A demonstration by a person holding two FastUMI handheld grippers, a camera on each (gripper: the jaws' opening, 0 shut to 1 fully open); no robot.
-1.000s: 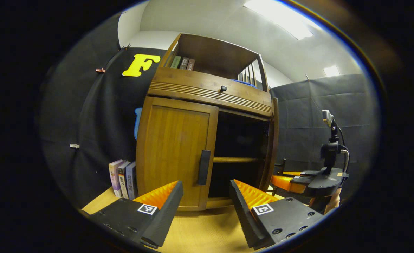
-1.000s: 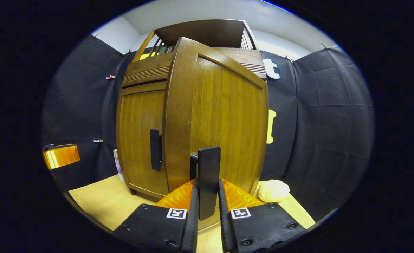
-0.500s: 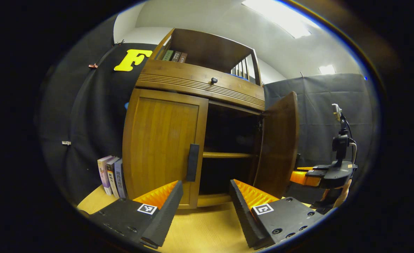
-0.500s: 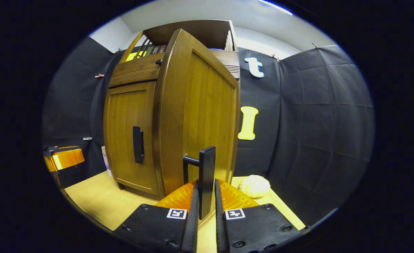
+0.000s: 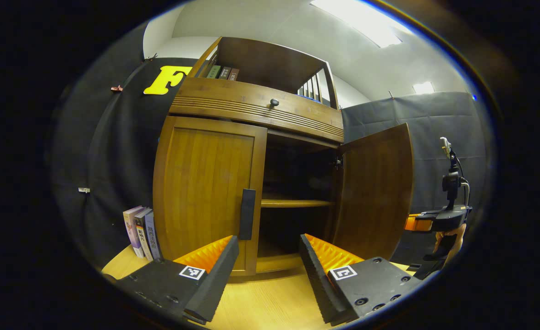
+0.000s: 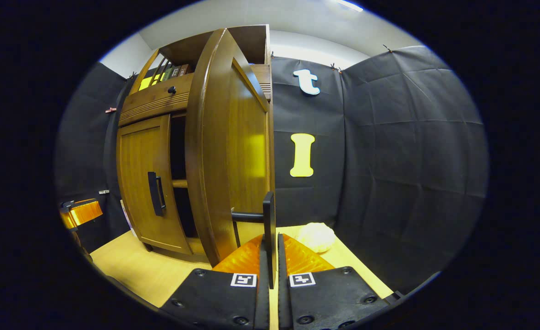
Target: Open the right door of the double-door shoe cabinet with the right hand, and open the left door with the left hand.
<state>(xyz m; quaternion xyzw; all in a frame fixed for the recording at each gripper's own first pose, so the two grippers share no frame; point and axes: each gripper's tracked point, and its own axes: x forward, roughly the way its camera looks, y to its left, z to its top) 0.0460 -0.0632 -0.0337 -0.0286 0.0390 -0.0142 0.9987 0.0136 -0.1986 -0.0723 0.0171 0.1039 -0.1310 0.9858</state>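
Right gripper [image 6: 270,270] clamps right door handle [image 6: 268,229]; left gripper [image 5: 267,266] agape.

Wooden double-door shoe cabinet [image 5: 251,119] on wooden tabletop [image 5: 270,302]; upright books [image 5: 141,231] left of it; round pale lump [image 6: 316,237] right, behind swung-out right door [image 6: 233,151].

wooden shoe cabinet [image 5: 256,107]: right door [image 5: 374,188] swung open, left door [image 5: 206,192] shut.

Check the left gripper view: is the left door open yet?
No, the left door sits flush and closed, with the open left claw short of its handle.
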